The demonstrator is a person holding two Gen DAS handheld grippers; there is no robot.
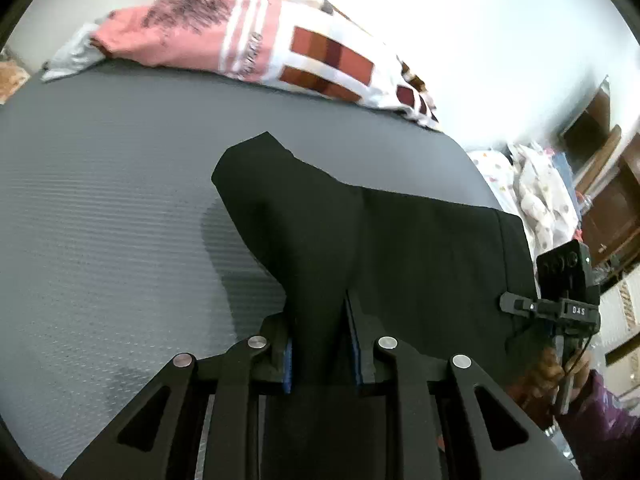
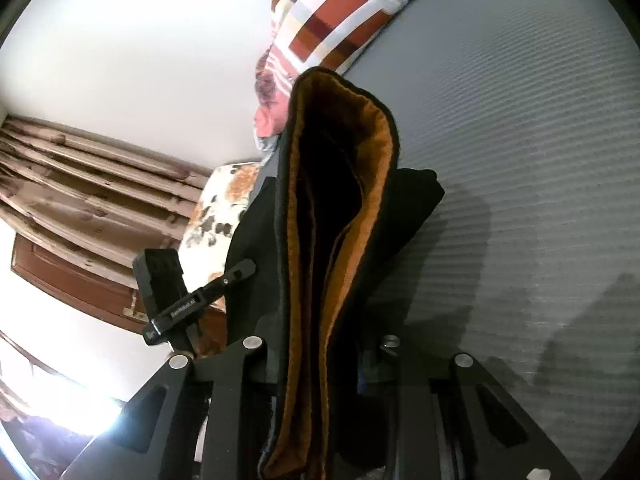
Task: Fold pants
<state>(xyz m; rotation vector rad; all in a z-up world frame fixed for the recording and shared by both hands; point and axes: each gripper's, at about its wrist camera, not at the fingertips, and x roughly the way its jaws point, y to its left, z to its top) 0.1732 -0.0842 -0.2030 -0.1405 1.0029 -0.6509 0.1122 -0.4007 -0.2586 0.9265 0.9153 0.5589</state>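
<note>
The black pants [image 1: 380, 240] hang lifted over a grey mat [image 1: 100, 208]. My left gripper [image 1: 320, 344] is shut on a bunch of the black cloth between its blue-padded fingers. The right gripper [image 1: 560, 304] shows at the right edge of the left wrist view, holding the other end. In the right wrist view the pants [image 2: 340, 200] show an orange-brown lining along an open edge, and my right gripper [image 2: 320, 360] is shut on that edge. The left gripper [image 2: 180, 304] shows at the left there. The cloth hides the right fingertips.
The grey mat [image 2: 520, 160] covers a bed. A pink, white and red patterned blanket [image 1: 260, 40] lies at its far edge. A floral cloth [image 1: 532, 192] and brown wooden furniture [image 1: 608, 200] stand beyond the mat's right side. Curtains [image 2: 80, 168] hang behind.
</note>
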